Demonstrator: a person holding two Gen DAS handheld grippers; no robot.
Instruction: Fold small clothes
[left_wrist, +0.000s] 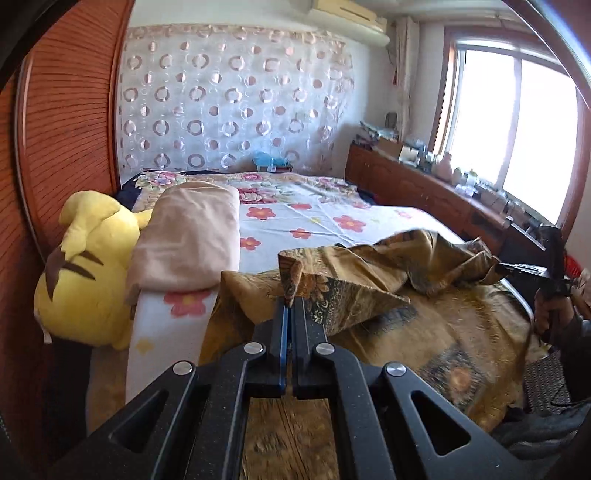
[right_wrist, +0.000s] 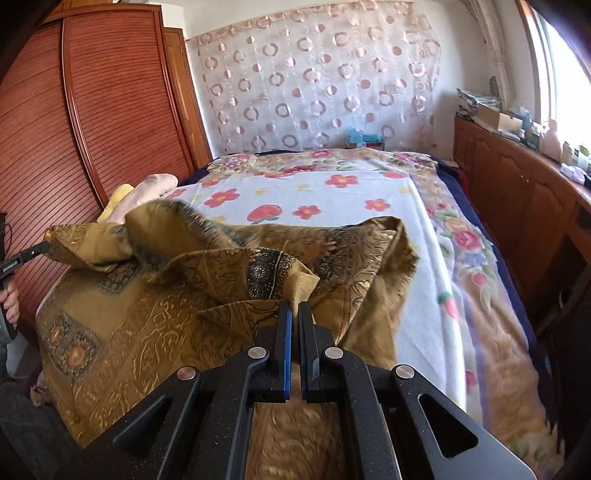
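My left hand-held gripper (left_wrist: 291, 301) is pinched tight on one corner of the gold patterned cloth (left_wrist: 424, 325). My right hand-held gripper (right_wrist: 295, 308) is pinched tight on another corner. The cloth lies just past both, its lifted edge stretched between them, and the rest rests on the bed (right_wrist: 332, 199). I think I should carry both corners forward together. Behind the cloth are a yellow plush toy (left_wrist: 88, 273) and a sunny window (left_wrist: 517, 122).

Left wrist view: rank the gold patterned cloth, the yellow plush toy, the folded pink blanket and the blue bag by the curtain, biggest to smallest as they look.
1. gold patterned cloth, though nearest the camera
2. yellow plush toy
3. folded pink blanket, close to the toy; unsure
4. blue bag, farthest away
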